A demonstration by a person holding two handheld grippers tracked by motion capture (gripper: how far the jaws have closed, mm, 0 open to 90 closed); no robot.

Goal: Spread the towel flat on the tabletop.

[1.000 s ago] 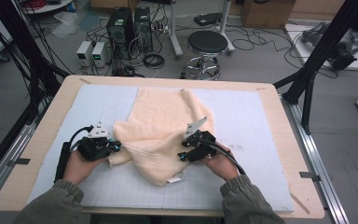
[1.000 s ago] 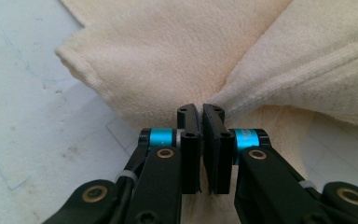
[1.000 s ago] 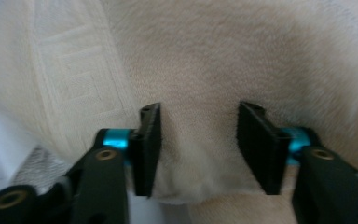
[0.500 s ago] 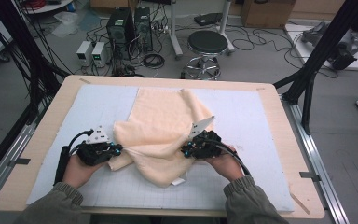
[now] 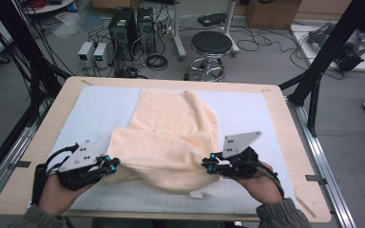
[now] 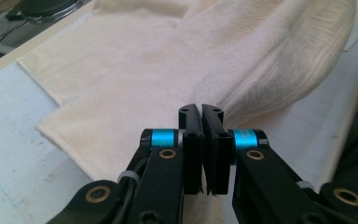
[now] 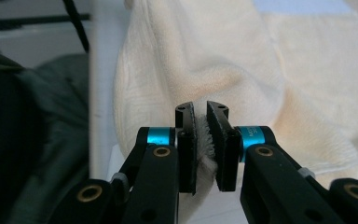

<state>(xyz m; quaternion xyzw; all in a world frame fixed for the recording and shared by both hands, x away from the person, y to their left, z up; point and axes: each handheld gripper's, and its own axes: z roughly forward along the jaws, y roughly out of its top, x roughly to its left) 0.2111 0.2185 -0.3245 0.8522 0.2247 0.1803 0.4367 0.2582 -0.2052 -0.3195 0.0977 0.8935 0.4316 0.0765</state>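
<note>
- from the high view i see the towel (image 5: 171,137) lying on the pale mat (image 5: 100,109) of the table (image 5: 285,123), its far half flat and its near edge lifted and stretched between my two grippers.
- the left gripper (image 5: 108,164) holds the near left end of that edge and the right gripper (image 5: 209,165) the near right end; the high view is too coarse to show me how the jaws stand.
- the left gripper view settles it: the left gripper (image 6: 201,108) has its jaws nearly together, and the towel (image 6: 177,65) runs off from between their tips; the pinched bit of cloth itself is hidden between the pads.
- the right gripper view shows more: the right gripper (image 7: 201,106) has just been closing its jaws and a fluffy fold of the towel (image 7: 223,60) sits pressed between them, visible in the narrow gap.
- a small white tag (image 5: 197,194) hangs under the sagging near edge in the high view.
- my hands are partly cut off by the bottom of the high view.
- the stool (image 5: 211,45) and computer boxes (image 5: 132,23) stand on the floor beyond the table.
</note>
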